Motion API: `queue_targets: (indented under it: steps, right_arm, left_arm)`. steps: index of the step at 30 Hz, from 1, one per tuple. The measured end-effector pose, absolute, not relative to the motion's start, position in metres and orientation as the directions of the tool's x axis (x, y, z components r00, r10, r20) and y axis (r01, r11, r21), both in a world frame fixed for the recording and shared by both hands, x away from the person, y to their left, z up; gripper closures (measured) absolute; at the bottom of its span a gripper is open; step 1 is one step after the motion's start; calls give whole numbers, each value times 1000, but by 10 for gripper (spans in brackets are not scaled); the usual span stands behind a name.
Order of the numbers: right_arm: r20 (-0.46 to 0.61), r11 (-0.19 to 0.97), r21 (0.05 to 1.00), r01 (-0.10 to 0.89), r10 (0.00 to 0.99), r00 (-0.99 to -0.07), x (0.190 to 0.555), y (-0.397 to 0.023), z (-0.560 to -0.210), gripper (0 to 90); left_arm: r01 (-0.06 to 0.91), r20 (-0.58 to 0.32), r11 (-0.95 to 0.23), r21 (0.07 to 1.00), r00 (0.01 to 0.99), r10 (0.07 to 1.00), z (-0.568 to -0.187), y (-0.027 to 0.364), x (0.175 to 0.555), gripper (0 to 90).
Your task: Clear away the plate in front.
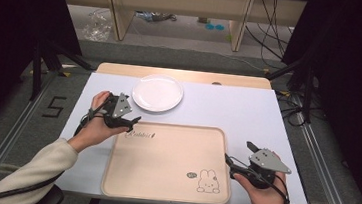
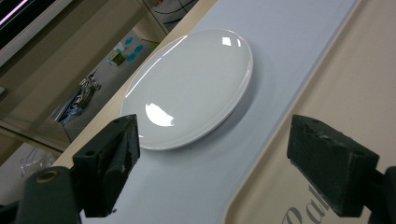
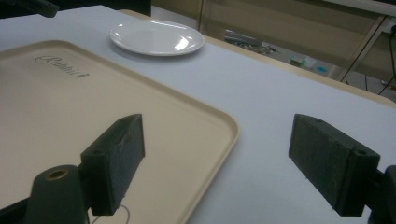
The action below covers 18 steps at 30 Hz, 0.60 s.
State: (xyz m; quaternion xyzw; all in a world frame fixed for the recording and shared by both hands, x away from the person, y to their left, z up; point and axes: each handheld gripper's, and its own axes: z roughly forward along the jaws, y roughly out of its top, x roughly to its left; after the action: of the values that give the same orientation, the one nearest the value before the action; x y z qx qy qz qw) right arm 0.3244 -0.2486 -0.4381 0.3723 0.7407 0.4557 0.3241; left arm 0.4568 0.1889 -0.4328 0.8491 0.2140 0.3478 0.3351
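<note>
1. The plate (image 1: 158, 93) lay flat on the worktop (image 1: 248, 113) above centre in the high view, just beyond the far edge of the tray (image 1: 168, 162) and apart from it. It was empty.

2. The left gripper (image 1: 126, 122) hovered at centre left of the high view, near the tray's upper left corner, pointed toward the plate. Its jaws stood released and wide apart, with nothing between them. In the left gripper view the plate (image 2: 191, 88) filled the upper middle of the frame, its near rim ahead of the left-hand jaw.

3. The right gripper (image 1: 235, 165) was held at lower right of the high view, beside the tray's right edge. Its jaws were likewise released and empty. In the right gripper view the tray (image 3: 140, 107) crossed the left half of the frame and the plate (image 3: 156, 37) sat at upper centre, well apart from this gripper.

4. Handling, as judged: the plate appeared to be glazed ceramic or similar, stiff, smooth and glossy, so probably slippery and liable to chip or break if dropped. Weight was probably moderate.

5. Hold, as judged: the rim lay low against the worktop, so the near rim was the only practical place, one jaw above and one slid beneath, clamped firmly and kept level.
</note>
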Motion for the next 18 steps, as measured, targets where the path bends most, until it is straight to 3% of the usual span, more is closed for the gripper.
queue_targets:
  steps: [18]
  right_arm:
    - [-128, 299, 916, 266, 848, -515, 325, -248, -439, 193]
  left_arm:
    - [117, 488, -723, 681, 664, 567, -438, 168, 478, 166]
